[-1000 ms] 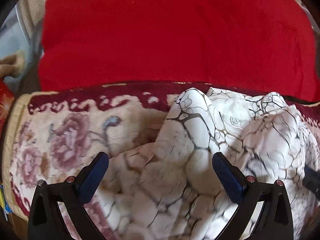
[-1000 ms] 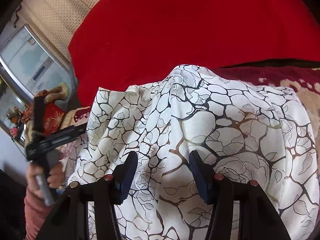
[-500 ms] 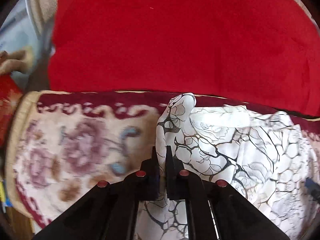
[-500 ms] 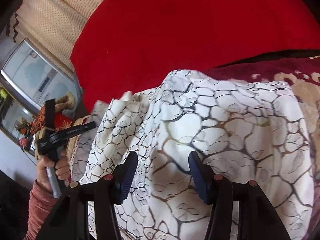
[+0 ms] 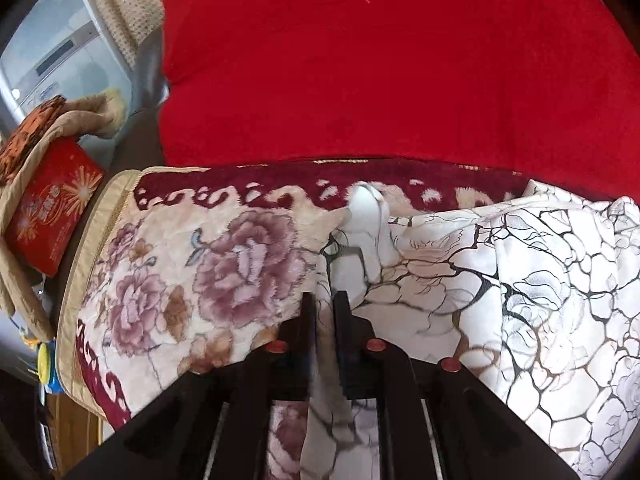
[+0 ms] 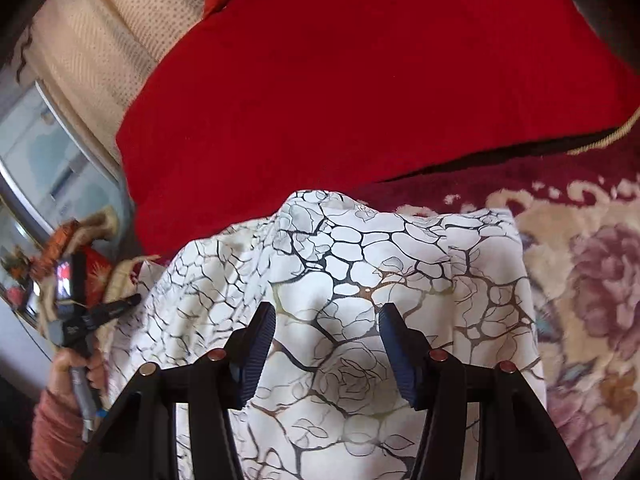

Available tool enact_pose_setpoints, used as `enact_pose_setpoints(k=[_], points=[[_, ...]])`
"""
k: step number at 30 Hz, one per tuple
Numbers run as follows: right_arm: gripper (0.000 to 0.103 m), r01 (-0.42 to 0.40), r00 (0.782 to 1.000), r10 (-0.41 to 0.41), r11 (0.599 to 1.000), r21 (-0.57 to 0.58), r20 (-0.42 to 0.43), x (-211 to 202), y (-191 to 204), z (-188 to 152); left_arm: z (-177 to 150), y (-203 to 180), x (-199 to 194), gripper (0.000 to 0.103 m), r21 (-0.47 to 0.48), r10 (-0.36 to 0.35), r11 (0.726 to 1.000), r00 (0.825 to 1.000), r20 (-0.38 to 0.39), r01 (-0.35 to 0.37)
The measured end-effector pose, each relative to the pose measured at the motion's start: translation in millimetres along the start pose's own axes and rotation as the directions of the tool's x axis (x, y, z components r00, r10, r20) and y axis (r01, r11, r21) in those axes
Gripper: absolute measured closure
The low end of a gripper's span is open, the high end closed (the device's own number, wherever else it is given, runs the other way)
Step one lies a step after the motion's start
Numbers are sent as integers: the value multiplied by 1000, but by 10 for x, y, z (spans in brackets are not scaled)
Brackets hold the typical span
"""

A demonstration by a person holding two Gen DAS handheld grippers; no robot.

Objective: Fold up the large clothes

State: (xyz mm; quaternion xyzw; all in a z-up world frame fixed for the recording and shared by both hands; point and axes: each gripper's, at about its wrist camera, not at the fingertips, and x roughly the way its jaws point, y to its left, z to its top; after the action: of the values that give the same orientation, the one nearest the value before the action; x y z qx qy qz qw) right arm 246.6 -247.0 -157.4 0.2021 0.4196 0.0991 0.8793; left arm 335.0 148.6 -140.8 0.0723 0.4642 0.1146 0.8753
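Observation:
A large white garment with a black cracked-line and rose print (image 5: 532, 292) lies bunched on a floral blanket. My left gripper (image 5: 325, 304) is shut on a fold of the garment at its left edge and holds the fold pulled up from the blanket. In the right wrist view the garment (image 6: 360, 256) fills the middle. My right gripper (image 6: 326, 320) is open just above it, with cloth between the blue pads but not pinched. The left gripper also shows in the right wrist view (image 6: 132, 300), held in a hand at the far left.
The floral blanket (image 5: 208, 264) with a maroon border covers the seat. A big red cushion (image 5: 380, 64) stands behind it. A red box (image 5: 52, 212) and a tan cloth (image 5: 88, 112) sit to the left, near a window (image 5: 60, 56).
My left gripper closed on the garment's fold and has pulled it leftward, showing more bare blanket. My right gripper stayed open above the cloth.

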Motion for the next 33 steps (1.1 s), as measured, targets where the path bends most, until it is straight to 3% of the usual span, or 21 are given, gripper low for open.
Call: enact_pose_setpoints(k=[1,2,3,5,7,11,17,22,27,33], points=[[45,16,1000,-17,1000,-12,-7,8,20,-7,-20,-5,-104,64,-13,15,1000,1000,19,-15],[45,41,999,-41,999,-25,-9,19,41,-17,-50,15,-160,45,-20,42,999,998,51,-41],[45,81,997,-81,995,-50,-8,36,78,-30,-93,-5,-250,42,-12,73,997,992,101,-73],[45,115,993,-115,990,-84,-2,45,132,-53,-204,-115,-409,42,52,73,995,982,174,-83],[45,119,993,-119,987,-103,7,19,184,-71,-315,-254,-492,42,126,44,990,979,198,-70],[45,172,985,-165,971,-167,58,-42,312,-100,-430,-442,-366,42,195,49,978,989,140,-77],[45,217,975,-200,952,-217,97,-73,414,-118,-443,-449,-5,39,189,79,979,997,1,-78],[45,242,968,-219,944,-226,121,-95,424,-108,-396,-460,83,37,198,101,976,995,-23,-95],[45,257,963,-231,939,-229,136,-133,431,-106,-360,-362,113,36,138,90,987,994,-55,-81],[45,268,960,-237,934,-235,151,-176,441,-101,-435,-167,-189,36,76,45,996,999,-22,-43]])
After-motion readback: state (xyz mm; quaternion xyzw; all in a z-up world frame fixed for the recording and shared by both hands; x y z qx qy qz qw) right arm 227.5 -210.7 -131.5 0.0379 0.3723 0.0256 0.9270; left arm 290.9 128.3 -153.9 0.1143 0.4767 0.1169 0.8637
